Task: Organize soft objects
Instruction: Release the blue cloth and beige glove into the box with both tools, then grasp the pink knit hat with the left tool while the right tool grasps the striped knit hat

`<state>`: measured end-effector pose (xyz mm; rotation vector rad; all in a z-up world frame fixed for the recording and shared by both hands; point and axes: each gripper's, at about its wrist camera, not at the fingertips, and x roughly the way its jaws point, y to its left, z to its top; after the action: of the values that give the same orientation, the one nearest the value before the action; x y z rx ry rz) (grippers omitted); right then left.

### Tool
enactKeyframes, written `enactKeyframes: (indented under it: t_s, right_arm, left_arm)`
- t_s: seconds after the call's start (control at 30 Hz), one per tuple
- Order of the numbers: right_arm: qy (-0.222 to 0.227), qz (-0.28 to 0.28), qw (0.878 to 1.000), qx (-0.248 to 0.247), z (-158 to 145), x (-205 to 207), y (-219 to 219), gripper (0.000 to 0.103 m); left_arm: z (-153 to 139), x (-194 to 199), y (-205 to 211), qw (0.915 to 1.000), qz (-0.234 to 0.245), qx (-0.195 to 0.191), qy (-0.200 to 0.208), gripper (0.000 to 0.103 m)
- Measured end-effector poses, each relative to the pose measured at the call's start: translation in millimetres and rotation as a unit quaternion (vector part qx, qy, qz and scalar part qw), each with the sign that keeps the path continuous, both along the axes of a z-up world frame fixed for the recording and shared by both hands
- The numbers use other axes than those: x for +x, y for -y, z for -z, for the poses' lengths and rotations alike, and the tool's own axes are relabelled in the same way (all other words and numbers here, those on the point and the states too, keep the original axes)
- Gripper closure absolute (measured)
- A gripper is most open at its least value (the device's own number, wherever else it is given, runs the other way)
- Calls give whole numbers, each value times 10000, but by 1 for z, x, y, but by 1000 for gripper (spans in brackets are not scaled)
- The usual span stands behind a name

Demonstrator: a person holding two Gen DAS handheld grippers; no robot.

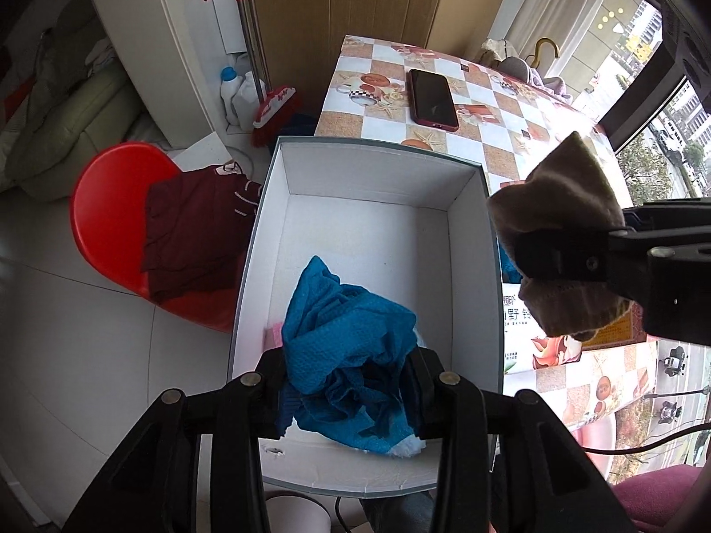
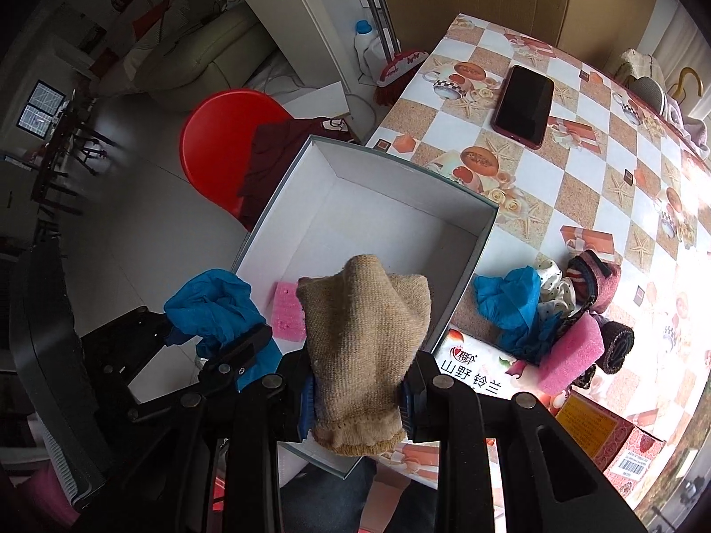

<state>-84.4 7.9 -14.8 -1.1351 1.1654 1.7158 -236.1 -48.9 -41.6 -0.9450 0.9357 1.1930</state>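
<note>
A white cardboard box (image 1: pixel 377 186) (image 2: pixel 400 204) stands open on the table's near left corner. My left gripper (image 1: pixel 351 386) is shut on a blue cloth (image 1: pixel 346 346) and holds it over the box's near end; it also shows in the right wrist view (image 2: pixel 213 306). My right gripper (image 2: pixel 360 395) is shut on a tan knitted sock (image 2: pixel 364 333) and holds it above the box's near right edge; the sock also shows in the left wrist view (image 1: pixel 560 240). A pink sponge (image 2: pixel 289 311) lies in the box's near corner.
A pile of soft things lies right of the box: a blue cloth (image 2: pixel 511 306), a dotted white cloth (image 2: pixel 555 293), dark socks (image 2: pixel 595 284) and a pink sponge (image 2: pixel 573 355). A phone (image 2: pixel 524 106) lies on the checked tablecloth. A tissue pack (image 2: pixel 471 373) and a red chair (image 1: pixel 115 222) stand nearby.
</note>
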Motion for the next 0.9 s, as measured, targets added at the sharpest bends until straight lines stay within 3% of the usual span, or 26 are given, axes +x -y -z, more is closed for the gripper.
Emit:
enactKeyframes:
  t_s: [0.07, 0.13, 0.17, 0.3, 0.37, 0.4, 0.67, 0.9]
  right_arm:
    - [-52, -41, 10000, -18, 0, -2, 0, 72]
    - [-63, -38, 10000, -15, 0, -3, -1, 57]
    - [-65, -16, 10000, 12, -1, -2, -1, 42]
    - [-69, 46, 9999, 88, -5, 2, -3, 37]
    - [-30, 132, 9999, 70, -5, 6, -5, 8]
    - [-30, 204, 9998, 62, -6, 9, -5, 1]
    - [-99, 852, 9961, -196, -14, 65, -9, 1]
    - [59, 2115, 9769, -315, -27, 188, -12, 1]
  left_arm:
    - [-3, 2, 1, 9999, 67, 82, -9, 42]
    - [-4, 4, 1, 9999, 107, 124, -53, 31]
    - [-5, 5, 1, 9998, 118, 121, -47, 26]
    - [-6, 5, 2, 9997, 145, 157, 147, 20]
    - [-8, 5, 2, 9995, 115, 196, 202, 6]
    - [-9, 5, 2, 9994, 110, 231, 239, 0]
    - [-34, 23, -11, 9964, 338, 542, 553, 0]
    - [-39, 76, -34, 9935, 929, 277, 591, 0]
